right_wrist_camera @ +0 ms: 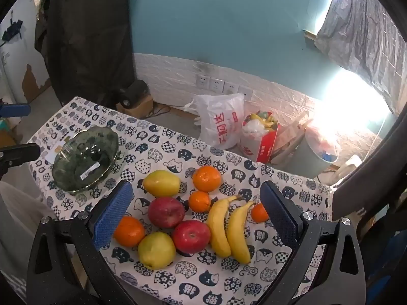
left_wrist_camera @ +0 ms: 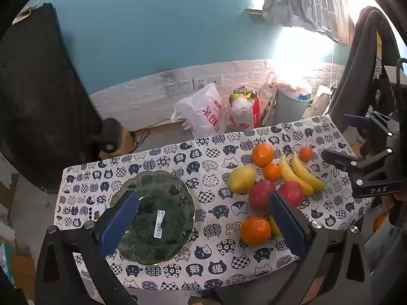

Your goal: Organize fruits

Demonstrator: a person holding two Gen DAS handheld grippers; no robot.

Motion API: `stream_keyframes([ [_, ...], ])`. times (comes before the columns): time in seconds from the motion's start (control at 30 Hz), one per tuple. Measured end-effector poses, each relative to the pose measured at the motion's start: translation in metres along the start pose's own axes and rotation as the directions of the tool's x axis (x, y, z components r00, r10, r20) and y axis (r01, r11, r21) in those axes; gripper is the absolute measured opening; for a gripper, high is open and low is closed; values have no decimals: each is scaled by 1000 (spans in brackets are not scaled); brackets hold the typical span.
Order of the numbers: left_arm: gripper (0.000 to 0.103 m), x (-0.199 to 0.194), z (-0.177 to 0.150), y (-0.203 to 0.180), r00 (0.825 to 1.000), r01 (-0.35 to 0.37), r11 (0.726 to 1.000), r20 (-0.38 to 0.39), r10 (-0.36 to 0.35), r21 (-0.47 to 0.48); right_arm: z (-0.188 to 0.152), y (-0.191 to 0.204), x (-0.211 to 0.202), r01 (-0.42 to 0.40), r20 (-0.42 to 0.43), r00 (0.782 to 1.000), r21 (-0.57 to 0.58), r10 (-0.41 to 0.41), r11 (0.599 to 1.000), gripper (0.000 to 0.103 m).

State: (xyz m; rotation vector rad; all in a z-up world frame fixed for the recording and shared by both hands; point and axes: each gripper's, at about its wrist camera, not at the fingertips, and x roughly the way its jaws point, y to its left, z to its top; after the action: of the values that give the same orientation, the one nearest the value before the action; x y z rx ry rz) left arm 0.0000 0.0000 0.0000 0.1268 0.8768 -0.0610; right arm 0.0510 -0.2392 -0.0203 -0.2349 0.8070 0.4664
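The fruit sits in one bunch on the right part of the counter [right_wrist_camera: 162, 137], on a cloth with cat faces. I see two bananas [right_wrist_camera: 229, 228] lying side by side and two red apples [right_wrist_camera: 191, 236] touching each other. There are two yellow pears [right_wrist_camera: 161, 183], one at the back and one at the front. I count four oranges; the biggest orange [right_wrist_camera: 206, 178] is at the back, and a small one peeks out behind my right claw's finger. The green glass bowl [right_wrist_camera: 86, 162] stands alone on the left part of the cloth, apart from the fruit, with a white sticker inside it and no fruit in it.

My left claw [left_wrist_camera: 203, 218] is wide open above the cloth, and it holds nothing. The bowl shows behind one blue finger and the fruit behind the other. My right claw [right_wrist_camera: 195, 226] is wide open too, hanging over the fruit bunch with nothing in it.

Behind the counter, plastic bags [right_wrist_camera: 221, 122] sit on the floor by the blue wall.
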Motion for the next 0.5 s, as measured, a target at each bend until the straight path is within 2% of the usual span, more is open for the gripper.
stream_keyframes([
  [0.23,103,4,0,1,1000,2,1000,-10,-2,0,0,-3,-1,-2,-10,1000,21,3,1000,98],
  [0.5,103,7,-6,5,1000,12,1000,-14,-12,-2,-1,4,3,-7,-9,1000,-8,6,1000,98],
])
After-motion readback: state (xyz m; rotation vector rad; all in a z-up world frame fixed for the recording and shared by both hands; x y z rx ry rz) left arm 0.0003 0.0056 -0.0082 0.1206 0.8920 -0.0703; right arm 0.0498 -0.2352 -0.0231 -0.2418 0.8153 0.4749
